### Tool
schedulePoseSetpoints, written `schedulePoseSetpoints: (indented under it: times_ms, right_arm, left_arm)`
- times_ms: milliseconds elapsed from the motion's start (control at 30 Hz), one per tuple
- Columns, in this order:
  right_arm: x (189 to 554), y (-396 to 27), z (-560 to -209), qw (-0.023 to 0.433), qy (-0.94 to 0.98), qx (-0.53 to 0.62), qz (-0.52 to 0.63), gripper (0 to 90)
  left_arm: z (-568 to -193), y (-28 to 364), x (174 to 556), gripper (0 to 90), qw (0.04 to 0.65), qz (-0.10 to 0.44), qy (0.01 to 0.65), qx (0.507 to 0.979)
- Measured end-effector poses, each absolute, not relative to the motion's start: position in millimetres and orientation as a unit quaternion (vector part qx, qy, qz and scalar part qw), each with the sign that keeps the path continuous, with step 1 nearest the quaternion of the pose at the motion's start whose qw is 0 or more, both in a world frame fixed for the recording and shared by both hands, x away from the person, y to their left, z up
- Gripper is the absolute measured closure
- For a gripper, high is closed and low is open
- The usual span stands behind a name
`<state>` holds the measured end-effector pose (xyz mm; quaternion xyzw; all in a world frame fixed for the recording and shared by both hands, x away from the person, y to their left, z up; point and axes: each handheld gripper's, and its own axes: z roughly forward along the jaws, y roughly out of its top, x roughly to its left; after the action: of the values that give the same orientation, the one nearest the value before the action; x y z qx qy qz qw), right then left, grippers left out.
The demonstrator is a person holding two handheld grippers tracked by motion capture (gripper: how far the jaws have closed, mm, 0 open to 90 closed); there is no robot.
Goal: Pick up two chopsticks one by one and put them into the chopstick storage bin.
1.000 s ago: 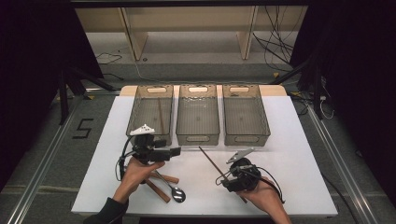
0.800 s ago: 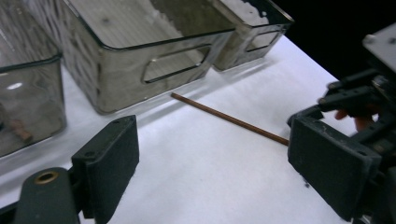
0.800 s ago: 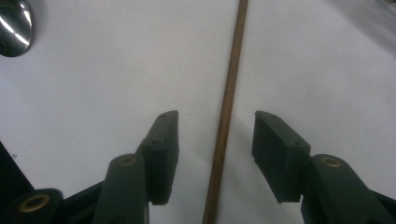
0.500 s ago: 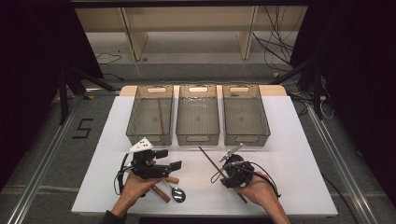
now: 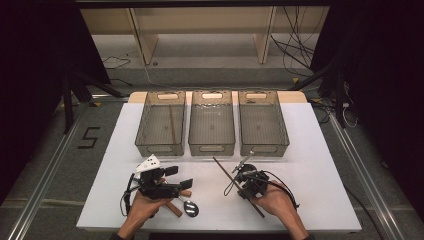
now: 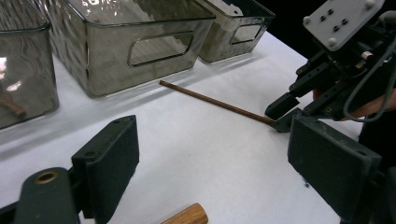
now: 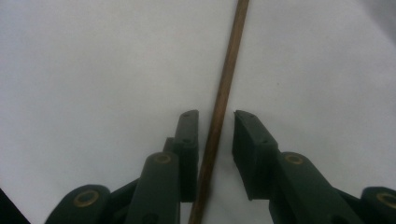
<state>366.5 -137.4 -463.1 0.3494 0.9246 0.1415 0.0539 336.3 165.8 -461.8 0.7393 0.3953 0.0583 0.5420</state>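
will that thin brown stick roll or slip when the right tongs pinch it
Probably: the stick looks round, smooth and very thin, so it may roll on the white table. It looks straight and stiff. The right tongs straddle it, closing, a gap remaining.

A thin brown wooden chopstick (image 5: 235,182) lies flat on the white surface (image 5: 320,165), straight and slanting from just in front of the middle bin down toward the near right edge. It runs lengthwise through the gap between the two pads of the right claw (image 7: 215,140), its far end pointing out beyond them.
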Motion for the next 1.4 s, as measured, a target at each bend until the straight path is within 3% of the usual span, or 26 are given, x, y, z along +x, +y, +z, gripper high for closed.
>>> schedulePoseSetpoints:
  times_ms: [400, 1033, 1400]
  right_arm:
    - [371.3, -135.4, -463.0, 0.057, 0.932, 0.331, 0.136, 84.8]
    - [359.9, -140.7, -439.2, 0.082, 0.926, 0.311, 0.196, 85.3]
    - [349.1, -140.4, -417.2, 0.1, 0.915, 0.287, 0.266, 85.3]
  left_arm:
    - [-458.1, 162.0, 332.4, 16.5, 0.55, 0.059, 0.388, 0.737]
    - [-455.9, 156.3, 332.3, 17.2, 0.544, 0.053, 0.406, 0.732]
    - [-453.9, 134.6, 333.2, 20.5, 0.55, 0.01, 0.403, 0.731]
